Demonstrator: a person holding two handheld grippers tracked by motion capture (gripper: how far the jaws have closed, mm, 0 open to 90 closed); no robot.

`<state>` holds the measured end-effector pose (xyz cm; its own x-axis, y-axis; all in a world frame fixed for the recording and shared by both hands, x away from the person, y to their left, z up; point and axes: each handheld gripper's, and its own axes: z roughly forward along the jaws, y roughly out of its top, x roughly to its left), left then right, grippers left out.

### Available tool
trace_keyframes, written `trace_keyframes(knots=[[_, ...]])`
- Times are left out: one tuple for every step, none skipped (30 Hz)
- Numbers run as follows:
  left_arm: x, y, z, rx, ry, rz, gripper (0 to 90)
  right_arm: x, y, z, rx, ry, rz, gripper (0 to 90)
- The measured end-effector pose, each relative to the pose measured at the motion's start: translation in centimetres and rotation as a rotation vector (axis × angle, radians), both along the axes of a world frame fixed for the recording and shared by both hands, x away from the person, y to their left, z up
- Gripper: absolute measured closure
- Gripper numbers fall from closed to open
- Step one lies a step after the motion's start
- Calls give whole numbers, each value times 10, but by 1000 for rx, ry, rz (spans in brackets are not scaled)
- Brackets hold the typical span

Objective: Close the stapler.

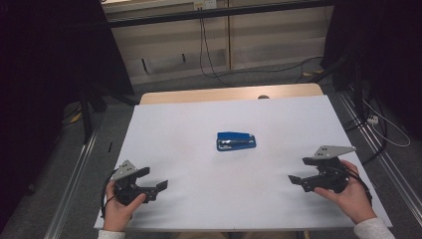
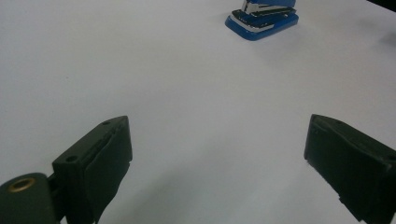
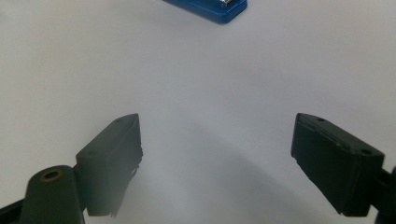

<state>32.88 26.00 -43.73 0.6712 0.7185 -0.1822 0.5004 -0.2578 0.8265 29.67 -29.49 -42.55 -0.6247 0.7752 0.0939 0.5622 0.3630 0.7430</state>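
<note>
A white table [image 1: 199, 149] fills the scene, with grey floor and cables behind it. Near its centre we see a blue stapler [image 1: 236, 141], lying flat and untouched. The left gripper [image 1: 153, 178] and the right gripper [image 1: 299, 170] sit at the near corners, well apart from it, each with jaws spread wide and holding nothing.
</note>
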Motion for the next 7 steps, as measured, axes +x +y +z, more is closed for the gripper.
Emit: trace_keyframes(knots=[[0, 0, 0, 3, -2, 4, 77, 0, 0, 0, -1, 0, 2, 158], [0, 0, 0, 3, -3, 6, 78, 0, 1, 0, -5, 1, 3, 158], [1, 0, 0, 2, -2, 4, 78, 0, 1, 0, -7, 1, 3, 158], [1, 0, 0, 2, 0, 1, 78, 0, 1, 0, -8, 0, 5, 158], [1, -1, 0, -2, -1, 1, 77, 0, 2, 0, -9, 0, 7, 158], [1, -1, 0, -1, -1, -1, 77, 1, 2, -1, -11, 0, 9, 158], [1, -1, -1, -3, -1, -4, 77, 1, 2, -1, -10, 0, 11, 158]])
